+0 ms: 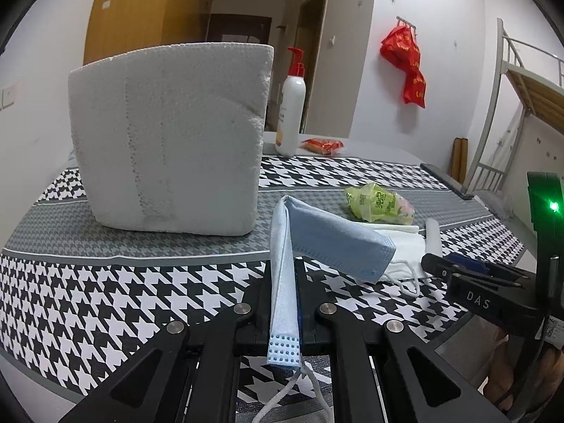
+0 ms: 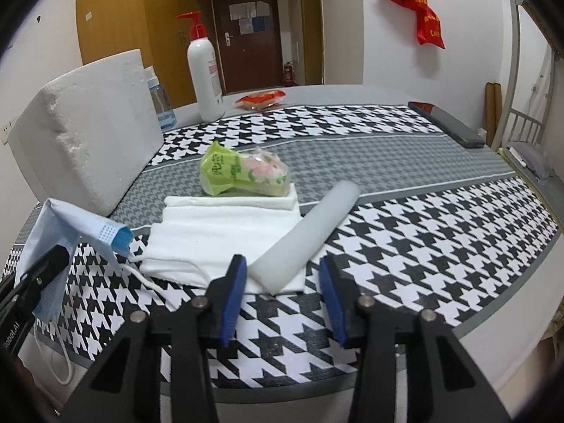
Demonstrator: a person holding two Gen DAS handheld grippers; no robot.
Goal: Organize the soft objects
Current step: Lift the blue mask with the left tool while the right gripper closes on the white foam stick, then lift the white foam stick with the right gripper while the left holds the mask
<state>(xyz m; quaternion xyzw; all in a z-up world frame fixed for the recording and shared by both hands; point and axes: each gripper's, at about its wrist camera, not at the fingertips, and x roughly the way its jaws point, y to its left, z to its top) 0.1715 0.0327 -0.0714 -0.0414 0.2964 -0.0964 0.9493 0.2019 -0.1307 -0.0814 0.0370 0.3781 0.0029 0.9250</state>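
Note:
A light blue face mask (image 1: 335, 239) is pinched by one end in my left gripper (image 1: 284, 271), which is shut on it; the rest folds over to the right and an ear loop dangles below. In the right wrist view the same mask (image 2: 70, 225) hangs from the left gripper (image 2: 42, 271) at the far left. My right gripper (image 2: 282, 271) stands open, its blue pads (image 2: 234, 282) on either side of the near end of a white foam tube (image 2: 306, 229) without pressing it. The tube lies across a folded white towel (image 2: 225, 218). A green tissue packet (image 2: 243, 172) rests on the towel's far edge.
A big white foam block (image 1: 169, 141) stands at the left of the houndstooth tablecloth (image 2: 423, 229). Behind it are a water bottle (image 2: 158, 102), a red-pump lotion bottle (image 2: 206, 67) and a red snack packet (image 2: 261, 100). A flat black object (image 2: 451, 123) lies at the far right edge.

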